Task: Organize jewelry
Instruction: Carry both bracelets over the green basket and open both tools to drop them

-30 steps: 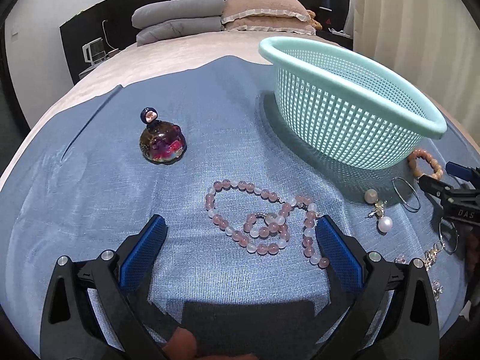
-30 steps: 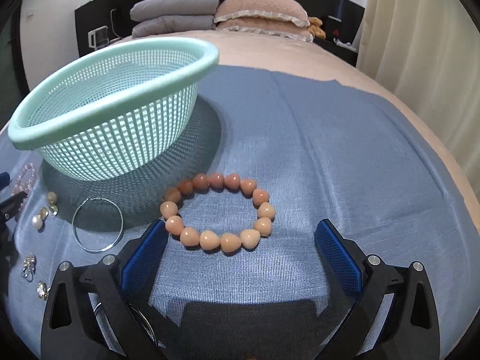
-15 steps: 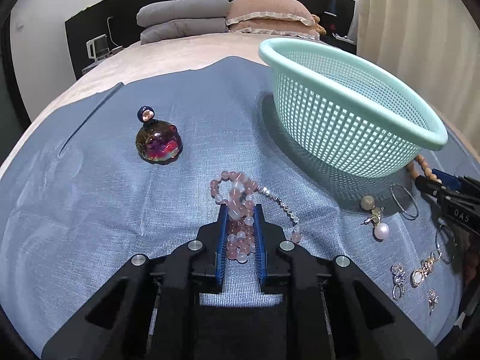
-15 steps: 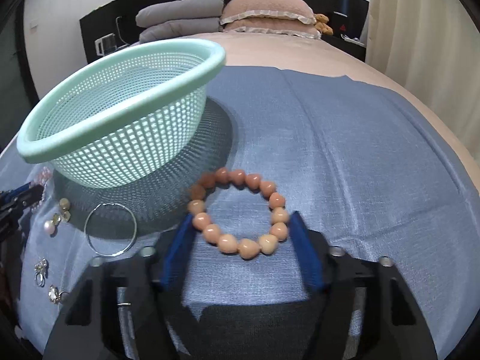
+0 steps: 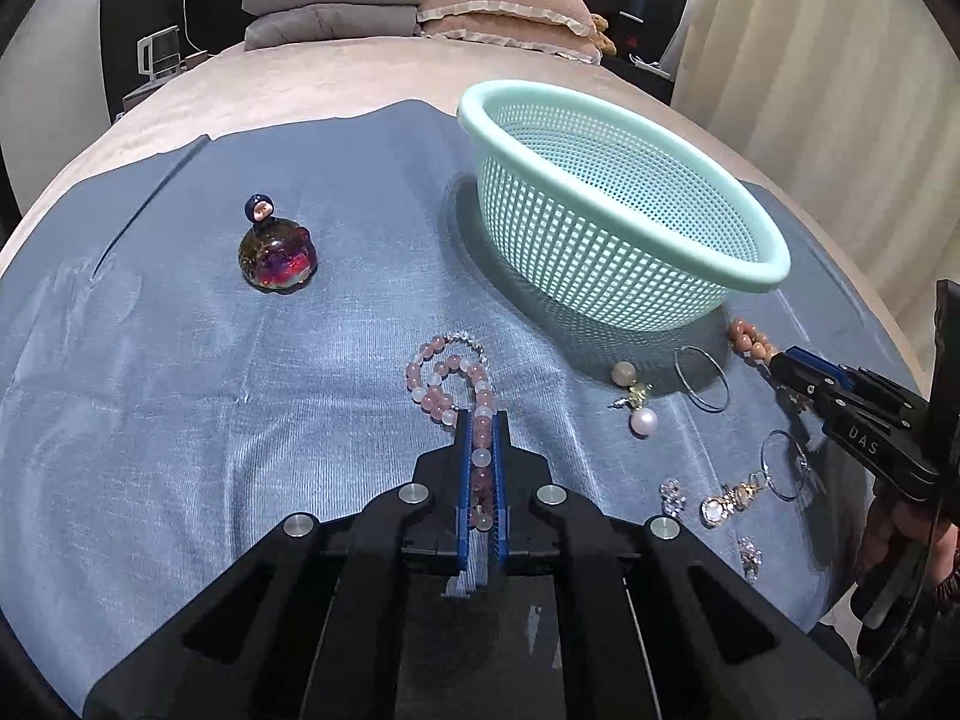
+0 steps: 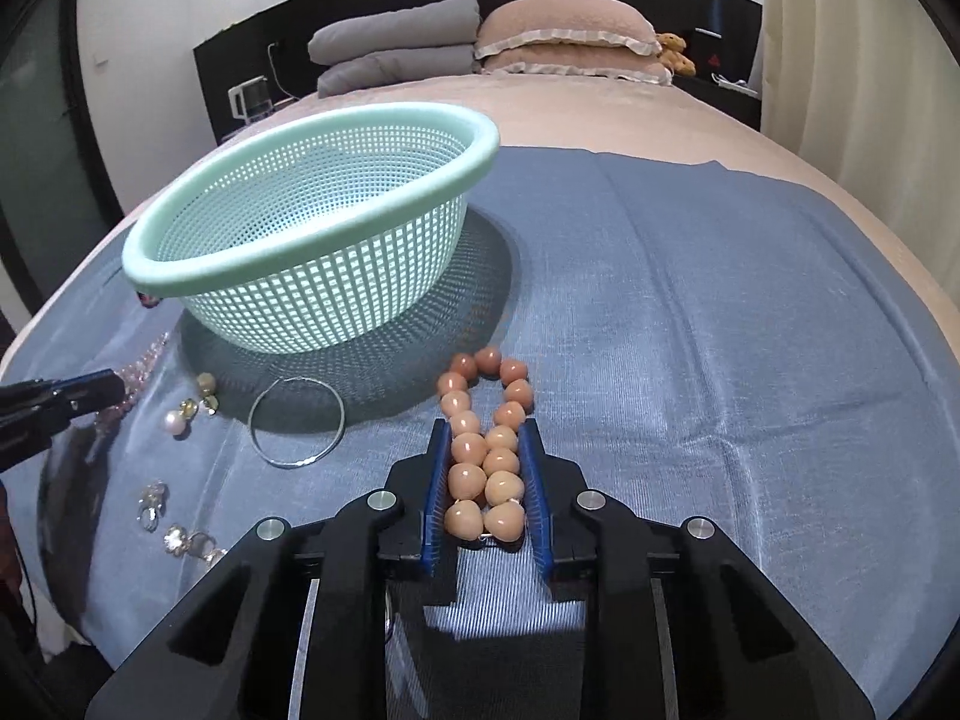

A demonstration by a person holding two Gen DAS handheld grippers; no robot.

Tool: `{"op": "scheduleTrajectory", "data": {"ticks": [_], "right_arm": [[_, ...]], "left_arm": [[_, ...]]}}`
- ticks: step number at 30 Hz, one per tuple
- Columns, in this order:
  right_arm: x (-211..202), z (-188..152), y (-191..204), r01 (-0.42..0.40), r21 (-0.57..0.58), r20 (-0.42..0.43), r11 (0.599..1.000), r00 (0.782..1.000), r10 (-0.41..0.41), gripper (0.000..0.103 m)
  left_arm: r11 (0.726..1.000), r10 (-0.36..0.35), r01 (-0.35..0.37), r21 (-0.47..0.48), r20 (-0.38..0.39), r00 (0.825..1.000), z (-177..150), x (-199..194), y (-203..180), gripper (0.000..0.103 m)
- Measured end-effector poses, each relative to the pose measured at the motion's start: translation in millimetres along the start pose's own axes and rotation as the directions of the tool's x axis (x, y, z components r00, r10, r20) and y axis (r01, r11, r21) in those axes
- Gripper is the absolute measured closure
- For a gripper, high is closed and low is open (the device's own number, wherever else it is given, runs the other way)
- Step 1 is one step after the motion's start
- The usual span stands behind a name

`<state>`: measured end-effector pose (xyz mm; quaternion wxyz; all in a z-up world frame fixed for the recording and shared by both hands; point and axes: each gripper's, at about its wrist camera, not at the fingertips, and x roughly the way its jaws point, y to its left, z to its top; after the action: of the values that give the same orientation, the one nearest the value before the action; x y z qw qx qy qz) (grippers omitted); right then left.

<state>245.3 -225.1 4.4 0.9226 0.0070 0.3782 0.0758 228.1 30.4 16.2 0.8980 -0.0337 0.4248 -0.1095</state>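
My left gripper (image 5: 481, 420) is shut on a pink and white bead necklace (image 5: 447, 373) that lies on the blue cloth in front of a mint green mesh basket (image 5: 618, 228). My right gripper (image 6: 485, 432) is shut on an orange bead bracelet (image 6: 489, 420), squeezed into a narrow loop, right of the basket (image 6: 312, 240). The right gripper also shows in the left wrist view (image 5: 786, 369) at the right, the left gripper in the right wrist view (image 6: 117, 387) at the left.
Between the grippers lie a pearl earring (image 5: 639, 414), a silver hoop (image 6: 297, 423), another ring (image 5: 780, 465) and several small sparkly pieces (image 5: 726, 495). A dark glass bottle (image 5: 276, 255) stands at the left. Pillows (image 5: 414, 6) lie at the head of the bed.
Both grippers went from wide open to shut: the left closed on the pink necklace and bunched it, the right closed on the orange bracelet and squeezed it narrow.
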Motion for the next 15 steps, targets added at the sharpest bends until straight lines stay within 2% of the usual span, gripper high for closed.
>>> {"op": "scheduleTrajectory", "data": {"ticks": [1,8,15], "right_arm": [[-6.6,0.8,0.9,0.002,-0.009,0.005,1.0,1.0,-0.002,0.092],[-52.0,7.9,6.6,0.013,-0.033,0.062,0.999,0.998,-0.01,0.092],[-100.4,28.0,16.9,0.0,-0.053,0.155,0.999,0.988,0.008,0.092]], "left_arm": [[1.0,0.008,-0.008,0.006,0.006,1.0,-1.0,-6.0,-2.0,0.097],[1.0,-0.006,0.004,0.023,0.058,0.998,-2.9,-52.1,-12.5,0.097],[0.999,-0.023,0.019,0.039,0.104,0.994,17.5,-98.8,-21.4,0.097]]}}
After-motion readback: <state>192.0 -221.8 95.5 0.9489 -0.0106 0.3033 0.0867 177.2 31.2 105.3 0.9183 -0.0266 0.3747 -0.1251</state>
